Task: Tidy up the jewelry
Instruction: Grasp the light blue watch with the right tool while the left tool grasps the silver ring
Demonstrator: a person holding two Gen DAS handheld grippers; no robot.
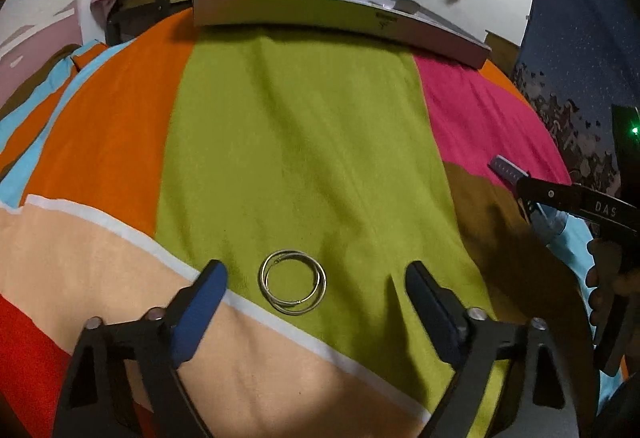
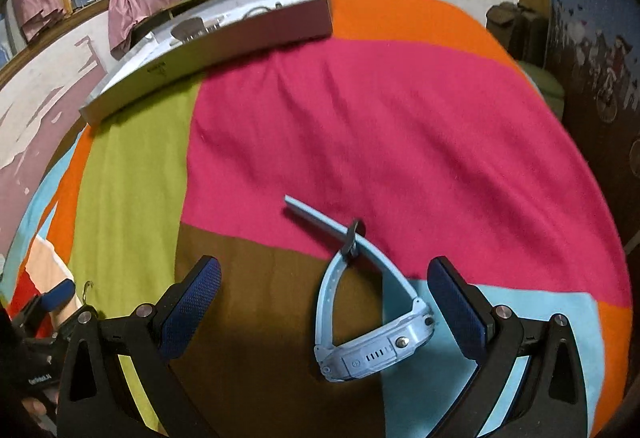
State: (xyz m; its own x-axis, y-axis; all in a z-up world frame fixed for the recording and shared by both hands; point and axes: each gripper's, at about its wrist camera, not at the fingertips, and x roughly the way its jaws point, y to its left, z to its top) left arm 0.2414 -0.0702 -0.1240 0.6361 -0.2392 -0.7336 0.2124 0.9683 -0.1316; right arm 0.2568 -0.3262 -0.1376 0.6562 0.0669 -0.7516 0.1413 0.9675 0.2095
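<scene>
Setting: striped bedspread (image 1: 280, 141) in orange, green, pink and brown, spread over a bed; long grey box (image 1: 332, 11) lying open at the far edge, some metal pieces visible inside from the right wrist view.

Rings: two thin silver hoops (image 1: 292, 281), overlapping, flat on the green stripe, between the left fingers and touching neither.

Watch: pale blue wristwatch (image 2: 370, 318) on its side where the brown and light blue patches meet, strap looped and buckled, free end trailing onto the pink.

Left gripper: left gripper (image 1: 316, 274) spread wide and empty, blue pads either side of the hoops, low over the cloth.

Right gripper: right gripper (image 2: 324, 274) likewise wide apart and empty, watch lying between the fingers but nearer the right-hand pad (image 2: 460, 310); no contact visible.

Step in hand: judged to be the approach to a pick-up, one item per gripper, likely bound for the grey box.

Doing it well: for the hoops, lowering until the pads graze the fabric, then closing slowly across both at once, since thin wire lying flat tends to slip under or spring apart. For the watch, centring first, then pinching across the solid case, not the limp strap.

Risk: soft bedding bunching between the pads and spoiling the grip.
</scene>
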